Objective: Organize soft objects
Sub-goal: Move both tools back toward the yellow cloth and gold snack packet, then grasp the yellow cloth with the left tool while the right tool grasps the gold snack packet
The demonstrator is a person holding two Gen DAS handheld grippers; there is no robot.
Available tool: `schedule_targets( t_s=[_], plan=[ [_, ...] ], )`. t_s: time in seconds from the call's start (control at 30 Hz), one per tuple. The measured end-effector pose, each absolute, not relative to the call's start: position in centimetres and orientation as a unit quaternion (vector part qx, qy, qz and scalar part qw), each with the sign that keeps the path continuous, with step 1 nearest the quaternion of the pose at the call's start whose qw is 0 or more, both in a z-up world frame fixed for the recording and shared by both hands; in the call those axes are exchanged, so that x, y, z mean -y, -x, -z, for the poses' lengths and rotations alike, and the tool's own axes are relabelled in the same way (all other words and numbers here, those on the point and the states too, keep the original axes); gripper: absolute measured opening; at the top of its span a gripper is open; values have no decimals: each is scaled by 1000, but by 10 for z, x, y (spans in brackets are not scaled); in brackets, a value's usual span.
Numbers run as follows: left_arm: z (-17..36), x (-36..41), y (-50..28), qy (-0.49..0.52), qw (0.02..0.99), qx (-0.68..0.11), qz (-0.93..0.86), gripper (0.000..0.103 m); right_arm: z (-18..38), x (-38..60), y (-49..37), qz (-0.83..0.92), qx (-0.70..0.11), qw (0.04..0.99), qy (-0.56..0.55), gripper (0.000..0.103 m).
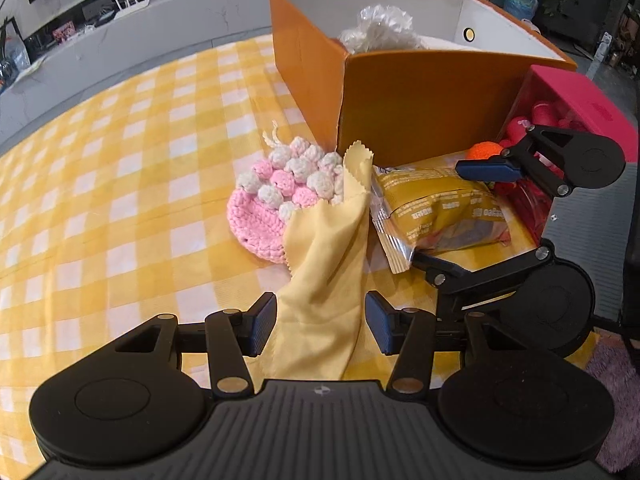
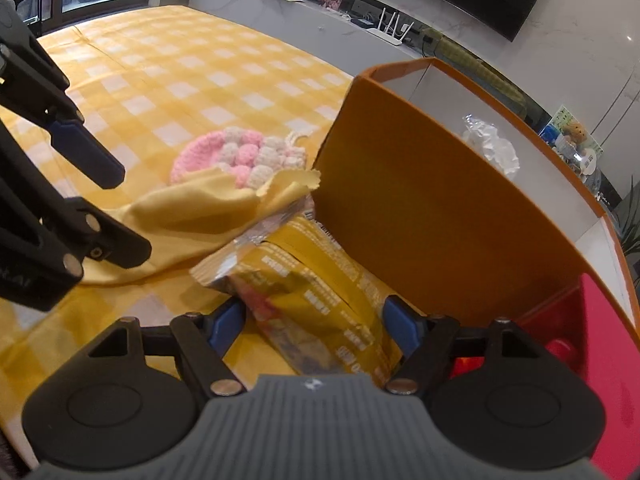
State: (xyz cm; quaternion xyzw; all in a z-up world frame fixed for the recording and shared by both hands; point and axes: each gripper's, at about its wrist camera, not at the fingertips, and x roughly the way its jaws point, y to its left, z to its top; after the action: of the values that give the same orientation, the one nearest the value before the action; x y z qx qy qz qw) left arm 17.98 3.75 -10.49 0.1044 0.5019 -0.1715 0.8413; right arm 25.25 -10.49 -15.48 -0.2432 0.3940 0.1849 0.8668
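Observation:
A pale yellow cloth (image 1: 324, 272) lies on the checked tablecloth, draped over a pink and white crocheted piece (image 1: 280, 196). My left gripper (image 1: 320, 326) is open with its pads on either side of the cloth's near end, not pinching it. A mustard snack packet (image 2: 320, 292) lies against the orange box (image 2: 420, 216). My right gripper (image 2: 314, 326) is open, its pads either side of the packet. The cloth (image 2: 192, 216) and crocheted piece (image 2: 236, 156) also show in the right wrist view. The right gripper shows in the left wrist view (image 1: 464, 216).
The open orange box (image 1: 400, 92) holds a crumpled clear plastic bag (image 1: 380, 28). A pink box (image 1: 576, 120) with red items stands to its right, with an orange ball (image 1: 484, 148) beside it. Yellow checked tablecloth (image 1: 120, 200) spreads to the left.

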Motion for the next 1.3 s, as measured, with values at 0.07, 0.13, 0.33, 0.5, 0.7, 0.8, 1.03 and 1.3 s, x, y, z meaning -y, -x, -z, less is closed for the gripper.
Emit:
schedule_targets(
  t_s=[0.07, 0.13, 0.33, 0.5, 0.7, 0.8, 1.03, 1.3],
  plan=[
    [109, -35, -182, -106, 841, -501, 174, 61, 157, 107, -254, -187, -390, 870, 237, 71],
    [112, -33, -183, -108, 841, -500, 176, 65, 157, 111, -257, -189, -392, 873, 222, 65],
    [118, -32, -183, -108, 836, -507, 179, 67, 152, 116, -256, -192, -392, 877, 201, 52],
    [130, -24, -187, -130, 827, -518, 177, 68, 143, 123, -257, -196, -400, 882, 154, 49],
    [129, -26, -189, -125, 832, -515, 166, 32, 126, 128, -249, -203, -400, 887, 115, 42],
    [128, -29, -190, -125, 834, -516, 152, 6, 118, 131, -244, -208, -403, 886, 96, 42],
    [94, -40, -176, -89, 859, -483, 142, 4, 98, 141, -229, -207, -407, 888, 57, 39],
    [26, -45, -145, -60, 892, -422, 149, 4, 50, 168, -208, -212, -388, 897, -14, 39]
  ],
)
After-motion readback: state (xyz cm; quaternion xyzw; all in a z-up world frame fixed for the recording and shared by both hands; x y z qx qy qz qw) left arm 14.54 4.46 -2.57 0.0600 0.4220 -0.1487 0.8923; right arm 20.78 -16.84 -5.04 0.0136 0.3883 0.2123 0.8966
